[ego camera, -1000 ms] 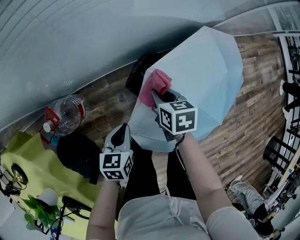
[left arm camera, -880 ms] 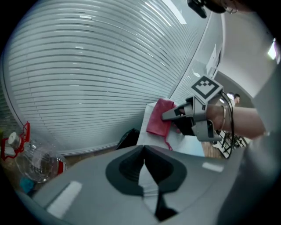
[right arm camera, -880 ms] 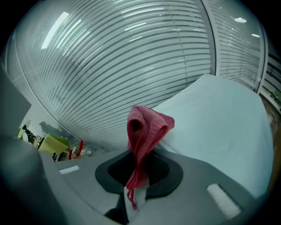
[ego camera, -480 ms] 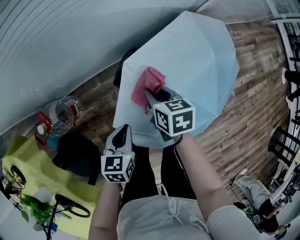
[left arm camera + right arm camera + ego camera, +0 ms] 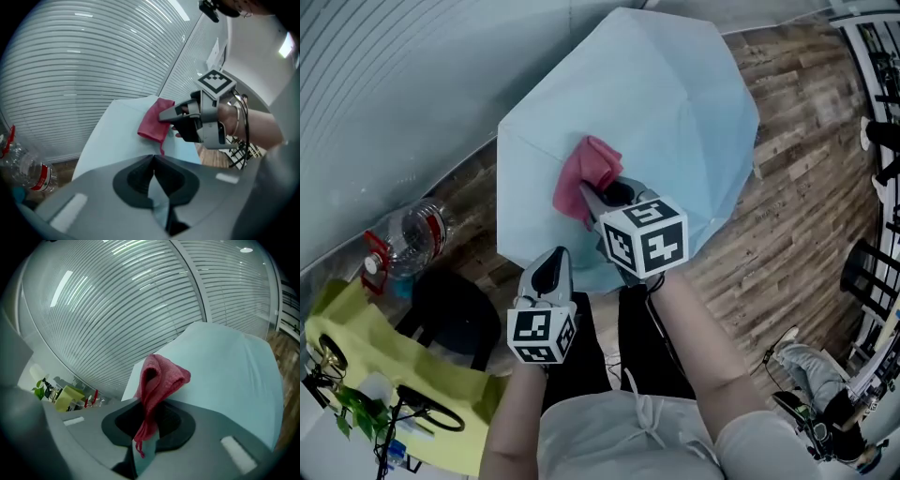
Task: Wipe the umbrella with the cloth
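Note:
An open light-blue umbrella (image 5: 666,112) fills the upper middle of the head view, its canopy facing me. My right gripper (image 5: 592,199) is shut on a bunched red cloth (image 5: 586,169), which presses on the canopy's near left part. In the right gripper view the cloth (image 5: 159,378) hangs out of the shut jaws over the umbrella (image 5: 229,362). My left gripper (image 5: 549,272) sits at the canopy's near edge, shut on the umbrella fabric. A strip of blue fabric (image 5: 157,206) shows between its jaws in the left gripper view. That view also shows the cloth (image 5: 153,124) and the right gripper (image 5: 165,115) ahead.
A plastic bottle (image 5: 408,239) with a red label lies on the wooden floor (image 5: 787,216) at left. Near it are a black stool (image 5: 450,305), a yellow-green cover (image 5: 366,361) and a small plant (image 5: 347,412). Metal racks (image 5: 872,272) stand at right, a slatted wall (image 5: 394,94) behind.
The umbrella canopy has shifted left and up in the head view, showing more of itself. The right gripper with the cloth has slid left across it. The left gripper keeps its hold at the edge.

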The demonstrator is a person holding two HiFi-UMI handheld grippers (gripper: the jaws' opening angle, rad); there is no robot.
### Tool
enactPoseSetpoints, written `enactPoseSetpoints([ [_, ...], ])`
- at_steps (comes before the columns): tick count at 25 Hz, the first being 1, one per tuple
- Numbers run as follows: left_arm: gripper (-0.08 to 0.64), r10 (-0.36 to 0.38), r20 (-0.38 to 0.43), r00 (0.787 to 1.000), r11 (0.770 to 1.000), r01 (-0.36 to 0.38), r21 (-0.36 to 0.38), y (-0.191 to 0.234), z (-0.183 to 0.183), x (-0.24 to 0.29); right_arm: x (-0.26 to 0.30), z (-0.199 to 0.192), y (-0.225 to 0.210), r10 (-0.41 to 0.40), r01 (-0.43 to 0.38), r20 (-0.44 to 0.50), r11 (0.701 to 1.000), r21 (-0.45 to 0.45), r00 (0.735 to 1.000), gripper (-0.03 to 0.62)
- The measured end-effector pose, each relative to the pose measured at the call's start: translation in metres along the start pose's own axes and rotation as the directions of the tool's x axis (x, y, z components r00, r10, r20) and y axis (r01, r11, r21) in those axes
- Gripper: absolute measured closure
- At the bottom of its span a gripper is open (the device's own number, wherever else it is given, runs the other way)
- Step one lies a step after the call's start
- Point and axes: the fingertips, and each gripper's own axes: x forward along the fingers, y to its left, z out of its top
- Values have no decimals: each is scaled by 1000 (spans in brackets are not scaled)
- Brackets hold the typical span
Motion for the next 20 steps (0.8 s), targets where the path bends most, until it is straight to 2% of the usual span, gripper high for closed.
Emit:
enactPoseSetpoints([
  [4, 554, -34, -19, 999, 999, 35, 26, -30, -8, 12, -21, -12, -20, 6, -6, 11, 1000, 17, 1000, 535],
  [13, 554, -57, -56, 997, 995, 62, 83, -80, -19, 39, -55, -53, -98, -98, 99, -10, 990, 100, 995, 534],
  [20, 554, -65, -90, 994, 989, 76, 123, -108, -37, 60, -70, -86, -149, -133, 133, -11, 977, 164, 991, 534],
])
